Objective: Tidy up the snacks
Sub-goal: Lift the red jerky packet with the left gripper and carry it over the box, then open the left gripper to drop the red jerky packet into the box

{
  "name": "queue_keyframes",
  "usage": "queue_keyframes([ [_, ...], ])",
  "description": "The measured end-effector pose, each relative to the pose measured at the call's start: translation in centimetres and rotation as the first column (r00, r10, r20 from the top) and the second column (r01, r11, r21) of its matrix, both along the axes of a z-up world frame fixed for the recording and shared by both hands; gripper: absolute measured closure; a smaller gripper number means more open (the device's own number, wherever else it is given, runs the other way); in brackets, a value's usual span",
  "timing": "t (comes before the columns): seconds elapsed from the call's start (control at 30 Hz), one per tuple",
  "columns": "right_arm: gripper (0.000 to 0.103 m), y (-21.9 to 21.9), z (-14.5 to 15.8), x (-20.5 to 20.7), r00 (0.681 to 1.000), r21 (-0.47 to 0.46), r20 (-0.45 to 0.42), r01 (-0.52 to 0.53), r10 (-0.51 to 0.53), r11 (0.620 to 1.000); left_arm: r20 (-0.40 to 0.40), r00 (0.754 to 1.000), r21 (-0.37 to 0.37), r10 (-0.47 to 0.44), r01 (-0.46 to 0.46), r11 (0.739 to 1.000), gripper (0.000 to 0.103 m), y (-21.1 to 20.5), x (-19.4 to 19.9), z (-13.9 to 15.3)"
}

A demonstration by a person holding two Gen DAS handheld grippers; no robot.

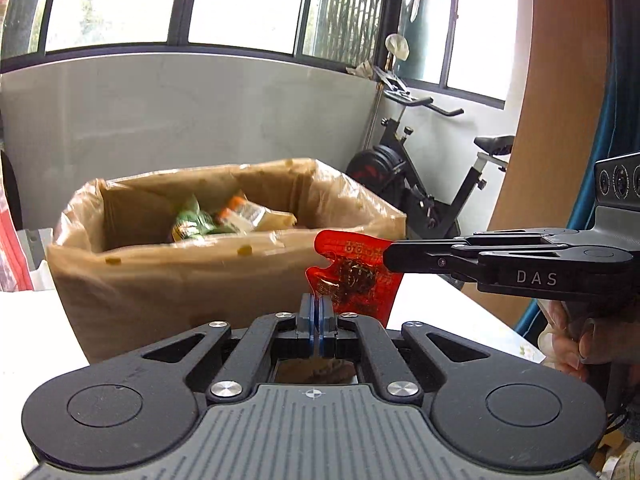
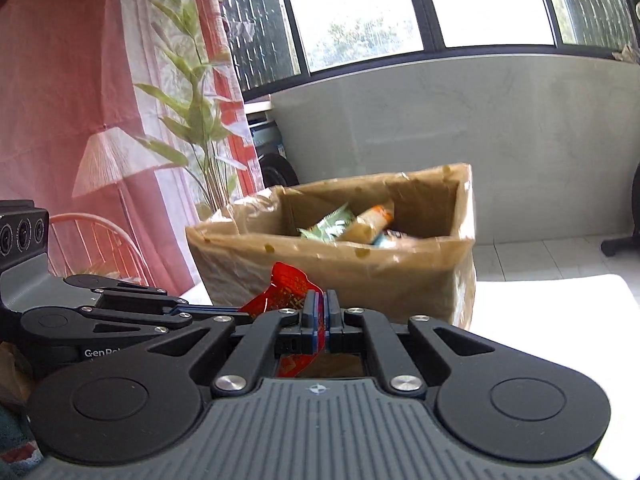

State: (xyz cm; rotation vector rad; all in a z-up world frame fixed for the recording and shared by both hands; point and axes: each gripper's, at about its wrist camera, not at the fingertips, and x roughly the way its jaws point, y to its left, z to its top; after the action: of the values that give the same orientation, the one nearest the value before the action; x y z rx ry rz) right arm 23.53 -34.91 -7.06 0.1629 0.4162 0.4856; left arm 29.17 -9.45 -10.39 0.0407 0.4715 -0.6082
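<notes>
A red snack packet (image 1: 354, 274) hangs in the air in front of a brown cardboard box (image 1: 168, 280) lined with clear plastic. My right gripper (image 1: 386, 256) comes in from the right and is shut on the packet's upper right edge. My left gripper (image 1: 317, 304) is shut, its pads pressed together at the packet's lower left corner. In the right wrist view the red packet (image 2: 286, 290) is pinched between my right gripper's (image 2: 322, 304) pads, with the left gripper (image 2: 236, 311) at its left side. The box (image 2: 360, 276) holds green and orange snack packs (image 2: 348, 222).
The box stands on a white table (image 2: 552, 320). An exercise bike (image 1: 424, 168) stands behind on the right, by a curved wooden panel (image 1: 560, 120). A grey wall and windows lie behind. A red curtain and a plant (image 2: 192, 120) are at the left.
</notes>
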Motion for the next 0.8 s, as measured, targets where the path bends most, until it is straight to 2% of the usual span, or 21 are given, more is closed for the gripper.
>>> queue_keyframes([
  [0.17, 0.100, 2.1, 3.0, 2.8, 0.998, -0.021, 0.048, -0.027, 0.028, 0.999, 0.046, 0.998, 0.013, 0.050, -0.050, 0.999, 0.100, 0.9, 1.9, 2.7],
  [0.33, 0.100, 3.9, 4.6, 7.7, 0.998, -0.018, 0.047, -0.043, 0.044, 0.999, 0.033, 0.994, 0.034, 0.102, -0.103, 0.994, 0.100, 2.3, 5.5, 5.0],
  [0.53, 0.100, 7.1, 4.8, 13.5, 0.999, -0.014, 0.003, -0.053, 0.053, 0.998, -0.003, 0.980, 0.092, 0.200, -0.199, 0.976, 0.100, 3.6, 9.1, 5.9],
  [0.8, 0.100, 9.7, 3.3, 16.6, 0.996, -0.082, -0.071, -0.051, 0.045, 0.995, -0.034, 0.966, 0.161, 0.256, -0.248, 0.955, 0.099, 3.6, 10.5, 5.2],
])
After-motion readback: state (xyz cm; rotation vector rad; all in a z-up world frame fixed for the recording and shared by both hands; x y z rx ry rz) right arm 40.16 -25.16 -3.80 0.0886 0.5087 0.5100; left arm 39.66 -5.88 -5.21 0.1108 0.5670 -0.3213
